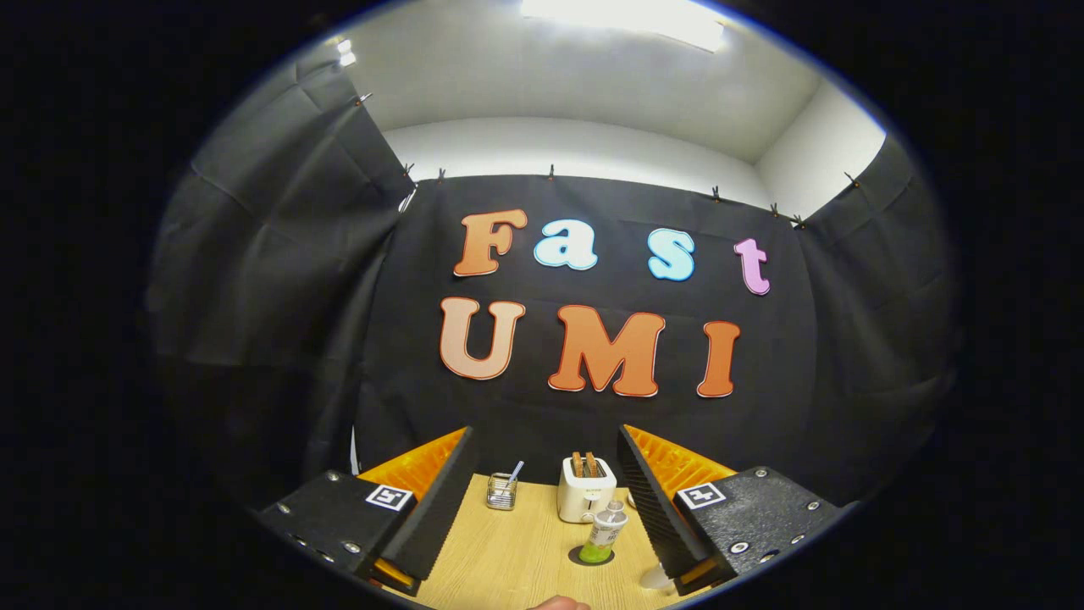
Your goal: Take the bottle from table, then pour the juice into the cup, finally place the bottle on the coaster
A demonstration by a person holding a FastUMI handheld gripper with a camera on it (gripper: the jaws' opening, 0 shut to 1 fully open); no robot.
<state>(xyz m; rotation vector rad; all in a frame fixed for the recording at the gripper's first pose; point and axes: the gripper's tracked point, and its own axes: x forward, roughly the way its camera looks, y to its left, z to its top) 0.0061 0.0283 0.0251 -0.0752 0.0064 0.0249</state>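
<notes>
Plainly, the wooden table is the widest thing here, and everything else can be placed against the white toaster standing near its far edge with two slices in its slots. To the toaster's left sits a small wire holder with a straw-like stick leaning out of it. Nearer than the toaster, slightly to its right, stands the bottle, resting on a dark round coaster. It sits there, by my reading, because the coaster is its final resting spot, so the task looks finished or close to it. Its long axis runs upright with a slight lean, cap toward the toaster and greenish base down on the coaster. Nearer again, past the right finger's inner face, a pale rounded shape could be the cup, though too little shows to be sure. The gripper is spread wide, its ridged fingers clear of the bottle, which stands between them, closer to the right one, gripping nothing.
</notes>
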